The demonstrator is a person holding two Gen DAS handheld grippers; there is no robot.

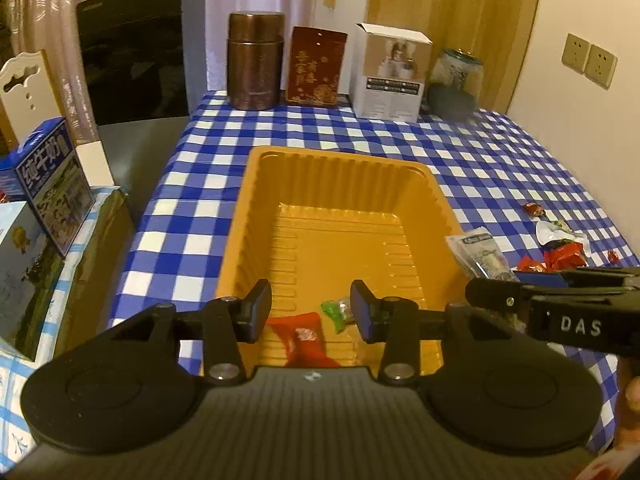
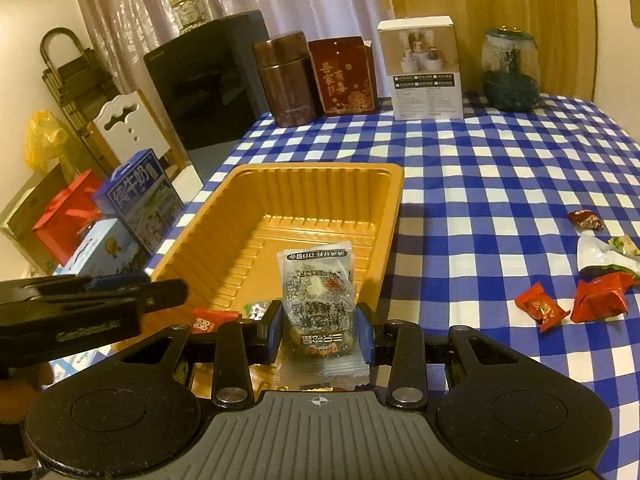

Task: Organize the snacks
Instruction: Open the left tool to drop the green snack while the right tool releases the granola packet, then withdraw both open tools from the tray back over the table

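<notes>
An orange plastic tray (image 1: 344, 184) (image 2: 280, 188) lies on the checked tablecloth. A red candy (image 1: 306, 338) (image 2: 210, 318) and a green candy (image 1: 338, 312) (image 2: 256, 310) lie in its near end. My left gripper (image 1: 312, 310) is open and empty above the tray's near end. My right gripper (image 2: 320, 330) is shut on a clear packet with dark print (image 2: 318, 296) (image 1: 482, 256), held over the tray's near right rim. Several wrapped snacks (image 2: 598, 298) (image 1: 560, 254) lie on the cloth to the right.
A brown canister (image 2: 288, 80), a red box (image 2: 344, 76), a white box (image 2: 424, 68) and a glass jar (image 2: 510, 72) stand along the table's far edge. Milk cartons (image 2: 138, 196) and boxes sit off the table's left side. A black cabinet (image 1: 136, 56) stands at the back left.
</notes>
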